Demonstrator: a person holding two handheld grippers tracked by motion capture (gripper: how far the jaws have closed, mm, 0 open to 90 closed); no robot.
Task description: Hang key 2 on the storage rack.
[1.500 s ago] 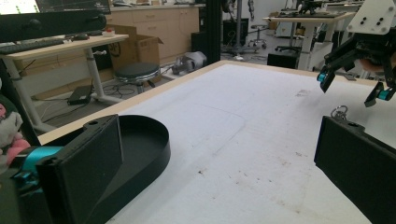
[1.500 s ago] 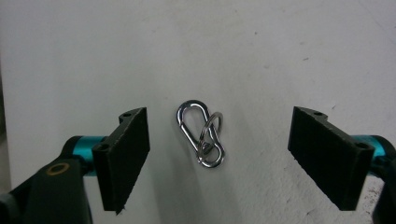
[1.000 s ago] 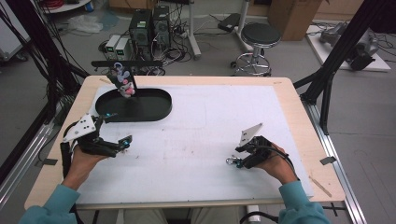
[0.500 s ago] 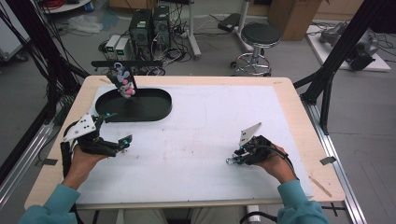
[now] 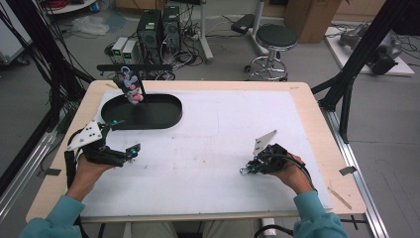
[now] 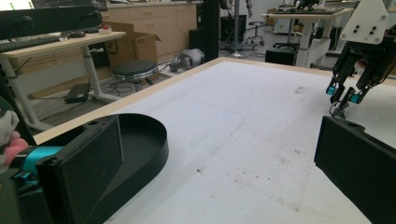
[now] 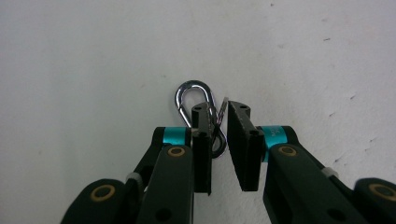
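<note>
In the high view the left gripper (image 5: 125, 139) rests on the white tabletop (image 5: 208, 163) near its left edge, jaws spread wide with nothing between them, pointing toward the black oval tray (image 5: 166, 116). At the tray's far rim a small plush toy (image 5: 130, 87) hangs on a black stand; its details are too small to make out. The right gripper (image 5: 246, 170) sits low over the tabletop toward the near right, well apart from the tray. A tiny glint of metal shows at its tips, but from here it cannot be read as any particular thing. Both sleeves are cut off by the bottom edge.

In the left gripper view the two black jaws stand far apart at the lower corners, both cut off by the frame, bare tabletop between them. The tray's curved wall (image 6: 159, 144) shows behind the left jaw, which hides much of it. A sliver of the plush toy (image 6: 9, 135) shows at the left edge. The right gripper (image 6: 343, 97) is seen farther off, tips down on the tabletop.

In the right gripper view a silver carabiner (image 7: 194, 100) lies flat on the tabletop, its rounded end pointing away. The jaws have just been closing and now stand narrow, the clip's near end between them. The left jaw covers that end, and whether the pads press on the metal is unclear; a slim gap remains beside the right jaw.
</note>
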